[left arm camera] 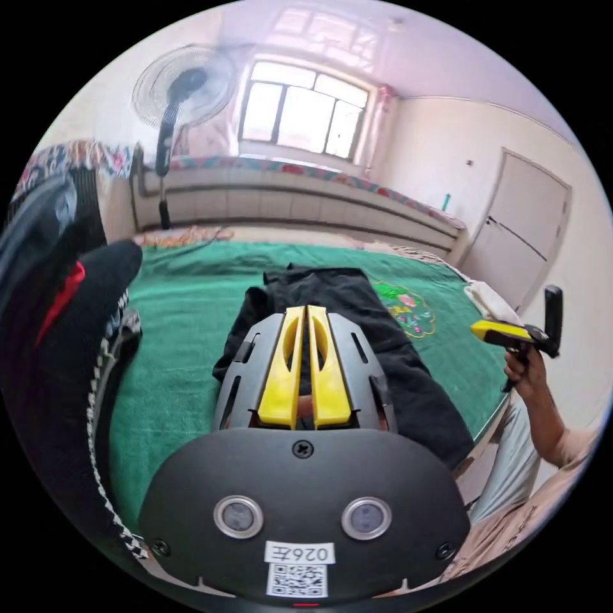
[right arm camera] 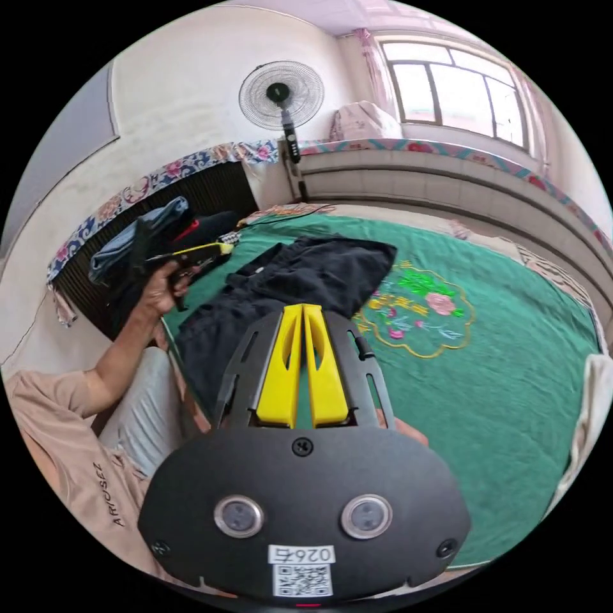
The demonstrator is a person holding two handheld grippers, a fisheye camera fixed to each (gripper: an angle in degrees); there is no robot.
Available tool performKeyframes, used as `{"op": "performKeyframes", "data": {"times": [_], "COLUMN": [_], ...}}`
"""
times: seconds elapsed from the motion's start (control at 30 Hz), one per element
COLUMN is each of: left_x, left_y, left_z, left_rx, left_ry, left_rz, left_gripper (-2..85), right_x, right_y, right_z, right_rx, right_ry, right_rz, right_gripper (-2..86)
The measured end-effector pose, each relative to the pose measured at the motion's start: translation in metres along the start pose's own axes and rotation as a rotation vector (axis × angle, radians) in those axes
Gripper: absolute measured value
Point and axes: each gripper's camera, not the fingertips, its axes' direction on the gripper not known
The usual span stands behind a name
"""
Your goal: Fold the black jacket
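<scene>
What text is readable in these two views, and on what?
"ARIOSEZ", roughly, down the person's beige sleeve.
White sticker on the left gripper body: short code and QR square, left unread.
White sticker on the right gripper body: likewise.
Embroidery on the green bed cover: yellow marks, too blurred to read.

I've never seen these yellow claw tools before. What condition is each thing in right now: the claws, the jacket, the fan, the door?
Left claw: jaws shut, holding nothing, raised above the jacket.
Right claw: jaws shut, holding nothing.
Black jacket: lying spread on the green cover, a bit rumpled, apparently not folded yet.
Standing fan: upright; running or not, cannot tell.
Door: closed.
</scene>
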Motion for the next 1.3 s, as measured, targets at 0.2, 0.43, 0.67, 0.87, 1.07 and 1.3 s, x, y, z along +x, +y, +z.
{"op": "performKeyframes", "data": {"times": [0.2, 0.43, 0.67, 0.87, 1.07, 1.3], "left_x": [-0.045, -0.055, -0.085, -0.081, -0.058, 0.009], "left_y": [0.025, 0.031, 0.044, 0.05, 0.038, 0.046], "left_z": [0.039, 0.016, 0.001, -0.023, -0.019, 0.037], "left_rx": [-0.198, -0.207, -0.228, -0.123, -0.081, -0.389], "left_ry": [0.044, -0.004, 0.016, -0.069, 0.091, 0.421], "left_rz": [-0.103, -0.029, -0.053, -0.025, 0.041, 0.155], "left_gripper": [-0.9, -0.9, -0.9, -0.1, 8.8, 16.5], "right_x": [-0.128, -0.263, -0.217, -0.055, -0.01, -0.088], "right_y": [-0.078, -0.158, -0.223, -0.16, -0.052, -0.132], "right_z": [0.027, 0.127, 0.015, -0.236, -0.367, -0.341], "right_rx": [-0.096, -0.441, -0.305, -0.032, -0.051, -0.081], "right_ry": [-0.033, 0.1, 0.082, 0.428, 0.513, 0.242], "right_rz": [-0.167, -0.367, -0.216, 0.3, 0.64, 0.34], "right_gripper": [1.0, 9.0, -1.0, -1.1, 0.6, 4.1]}}
